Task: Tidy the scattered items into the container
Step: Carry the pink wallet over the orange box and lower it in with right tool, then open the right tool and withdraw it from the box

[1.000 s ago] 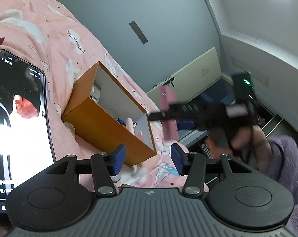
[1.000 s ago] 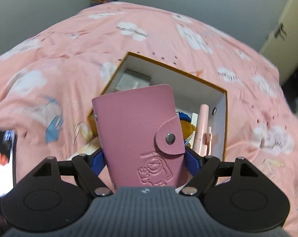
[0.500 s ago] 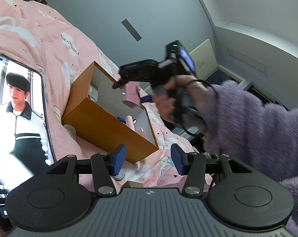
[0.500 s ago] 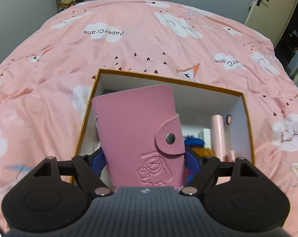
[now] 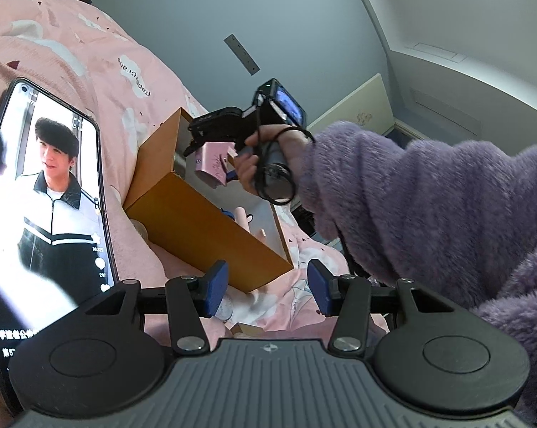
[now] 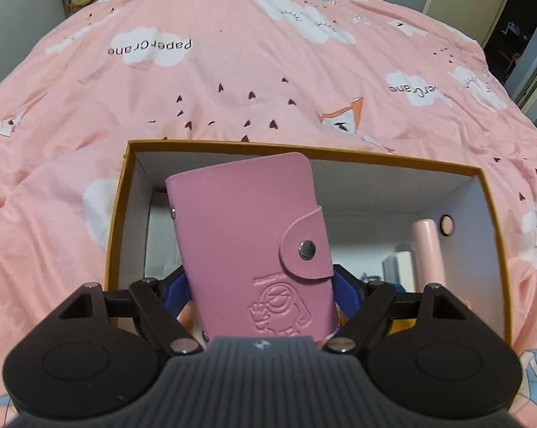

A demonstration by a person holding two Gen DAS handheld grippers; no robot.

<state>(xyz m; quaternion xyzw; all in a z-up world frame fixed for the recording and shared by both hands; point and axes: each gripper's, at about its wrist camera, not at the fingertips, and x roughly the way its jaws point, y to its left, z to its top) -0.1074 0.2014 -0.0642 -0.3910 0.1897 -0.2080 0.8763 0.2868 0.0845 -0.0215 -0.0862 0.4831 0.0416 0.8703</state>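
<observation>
On my left wrist view, my left gripper (image 5: 268, 285) sits spread with nothing between its blue pads, low over the pink duvet (image 5: 90, 46) beside a lit phone (image 5: 44, 192). Beyond it, my right gripper (image 5: 211, 149) holds the pink card wallet (image 5: 213, 166) over the orange box (image 5: 204, 228)

On my right wrist view, the right gripper (image 6: 257, 285) is pinching the wallet (image 6: 250, 242) upright above the box's (image 6: 489, 221) open white interior, where a pink tube (image 6: 428, 249) lies at the right

The box's (image 6: 489, 214) left half lies open; a pink tube (image 6: 428, 249) crowds its right end.
</observation>
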